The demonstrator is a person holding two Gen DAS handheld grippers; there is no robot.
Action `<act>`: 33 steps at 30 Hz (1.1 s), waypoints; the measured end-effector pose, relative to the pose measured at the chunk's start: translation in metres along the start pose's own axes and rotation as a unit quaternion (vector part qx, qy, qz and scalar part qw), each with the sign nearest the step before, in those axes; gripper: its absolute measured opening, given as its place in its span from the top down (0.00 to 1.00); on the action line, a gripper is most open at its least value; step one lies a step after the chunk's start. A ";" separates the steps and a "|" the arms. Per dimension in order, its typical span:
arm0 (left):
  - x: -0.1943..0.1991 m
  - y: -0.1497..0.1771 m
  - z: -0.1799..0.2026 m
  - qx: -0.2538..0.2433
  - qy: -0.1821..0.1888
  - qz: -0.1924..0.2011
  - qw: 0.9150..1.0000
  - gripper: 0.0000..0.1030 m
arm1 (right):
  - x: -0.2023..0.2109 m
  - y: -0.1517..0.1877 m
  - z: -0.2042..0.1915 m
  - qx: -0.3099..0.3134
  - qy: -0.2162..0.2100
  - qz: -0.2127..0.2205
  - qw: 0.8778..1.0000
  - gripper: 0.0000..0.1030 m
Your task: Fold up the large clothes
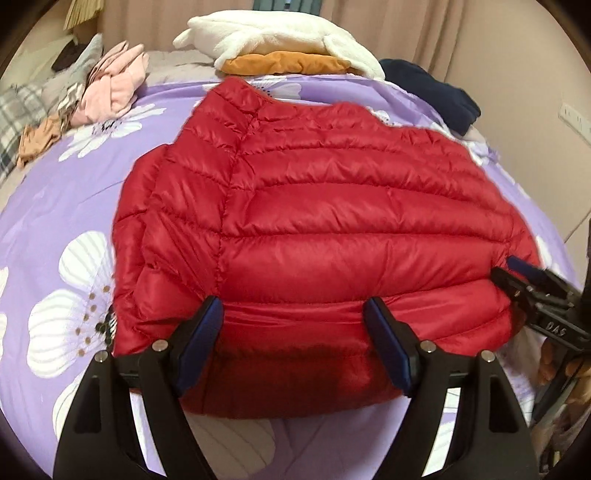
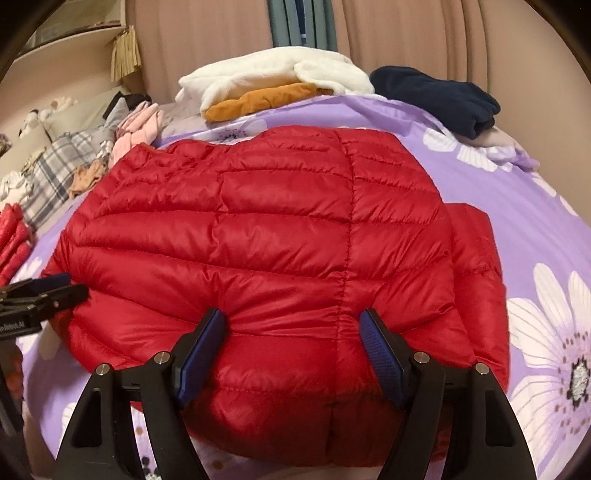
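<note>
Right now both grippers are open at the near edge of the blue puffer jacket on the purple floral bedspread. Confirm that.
Wrong on colour: the puffer jacket is red, as both wrist views show. The left gripper and right gripper are open at its near edge, on the purple floral bedspread.

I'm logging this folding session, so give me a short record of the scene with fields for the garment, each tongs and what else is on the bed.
garment: red puffer jacket, lying flat on the purple floral bedspread
left tongs: open, over the jacket's near hem
right tongs: open, over the near hem
far edge of bed: white fleece on orange garment, navy garment
left side: pink clothes
</note>
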State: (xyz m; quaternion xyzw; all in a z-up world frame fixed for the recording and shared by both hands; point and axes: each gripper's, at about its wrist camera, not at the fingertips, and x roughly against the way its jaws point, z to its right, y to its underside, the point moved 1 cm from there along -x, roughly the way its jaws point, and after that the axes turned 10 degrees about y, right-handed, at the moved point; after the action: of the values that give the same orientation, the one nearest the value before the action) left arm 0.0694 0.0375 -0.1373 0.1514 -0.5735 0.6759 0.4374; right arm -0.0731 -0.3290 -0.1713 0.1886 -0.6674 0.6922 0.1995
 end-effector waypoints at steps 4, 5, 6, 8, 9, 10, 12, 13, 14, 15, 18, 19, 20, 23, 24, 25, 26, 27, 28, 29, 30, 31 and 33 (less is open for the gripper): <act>0.040 0.000 -0.013 0.049 0.031 0.034 0.998 0.19 | 0.025 -0.003 0.004 -0.006 -0.009 0.018 1.000 0.28; 0.050 0.000 -0.019 0.063 0.034 0.046 0.996 0.16 | 0.032 -0.005 0.004 -0.006 -0.011 0.026 1.000 0.28; 0.060 0.000 -0.028 0.083 0.035 0.059 0.994 0.13 | 0.038 -0.008 0.003 -0.007 -0.012 0.035 0.999 0.28; 0.072 0.002 -0.043 0.117 0.041 0.074 0.990 0.12 | 0.044 -0.013 0.002 -0.010 -0.024 0.046 0.999 0.28; 0.075 0.003 -0.054 0.140 0.043 0.077 0.986 0.12 | 0.046 -0.016 0.001 -0.013 -0.031 0.048 0.998 0.28; 0.076 0.004 -0.062 0.158 0.044 0.076 0.983 0.12 | 0.046 -0.019 -0.002 -0.016 -0.039 0.048 0.998 0.28; 0.073 0.008 -0.078 0.201 0.053 0.071 0.976 0.12 | 0.045 -0.024 -0.010 -0.020 -0.058 0.046 0.997 0.28; 0.069 0.010 -0.086 0.223 0.066 0.068 0.970 0.12 | 0.043 -0.026 -0.013 -0.021 -0.065 0.045 0.997 0.28; 0.066 0.012 -0.091 0.243 0.084 0.066 0.964 0.12 | 0.041 -0.028 -0.019 -0.020 -0.074 0.042 0.996 0.28; 0.061 0.014 -0.097 0.262 0.103 0.061 0.958 0.12 | 0.039 -0.029 -0.022 -0.018 -0.081 0.040 0.996 0.28; 0.042 0.017 -0.103 0.302 0.139 0.049 0.942 0.12 | 0.034 -0.032 -0.034 -0.014 -0.093 0.034 0.995 0.28; 0.035 0.016 -0.104 0.308 0.148 0.044 0.939 0.12 | 0.031 -0.034 -0.037 -0.013 -0.097 0.033 0.995 0.28; 0.028 0.016 -0.104 0.315 0.154 0.038 0.936 0.12 | 0.029 -0.036 -0.041 -0.013 -0.103 0.033 0.994 0.28; 0.013 0.010 -0.102 0.326 0.168 0.035 0.930 0.11 | 0.025 -0.040 -0.048 -0.018 -0.121 0.029 0.992 0.28; 0.010 0.007 -0.102 0.329 0.170 0.038 0.928 0.11 | 0.023 -0.042 -0.050 -0.021 -0.125 0.028 0.991 0.28; 0.008 0.005 -0.102 0.331 0.175 0.039 0.927 0.10 | 0.021 -0.043 -0.052 -0.024 -0.131 0.026 0.991 0.30; 0.004 0.001 -0.100 0.333 0.175 0.041 0.926 0.10 | 0.019 -0.044 -0.054 -0.025 -0.139 0.025 0.990 0.33; 0.003 -0.001 -0.101 0.335 0.173 0.042 0.925 0.10 | 0.017 -0.044 -0.056 -0.024 -0.142 0.025 0.989 0.40; 0.001 -0.003 -0.100 0.336 0.170 0.042 0.926 0.10 | 0.014 -0.044 -0.059 -0.022 -0.139 0.024 0.990 0.49; 0.001 -0.002 -0.101 0.336 0.166 0.044 0.926 0.13 | 0.012 -0.044 -0.061 -0.018 -0.137 0.023 0.990 0.54; 0.001 -0.003 -0.101 0.335 0.160 0.045 0.927 0.18 | 0.008 -0.044 -0.063 -0.015 -0.136 0.020 0.990 0.63; -0.001 -0.004 -0.102 0.334 0.156 0.044 0.928 0.22 | 0.004 -0.042 -0.065 -0.015 -0.133 0.015 0.991 0.67; -0.002 -0.007 -0.103 0.335 0.157 0.043 0.928 0.40 | -0.006 -0.040 -0.067 -0.016 -0.123 0.008 0.992 0.75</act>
State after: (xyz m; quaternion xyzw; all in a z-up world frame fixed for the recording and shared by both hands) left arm 0.1067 0.1300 -0.1645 0.1566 -0.2438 0.8619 0.4161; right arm -0.0471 -0.2613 -0.1431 0.2643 -0.6994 0.6543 0.1134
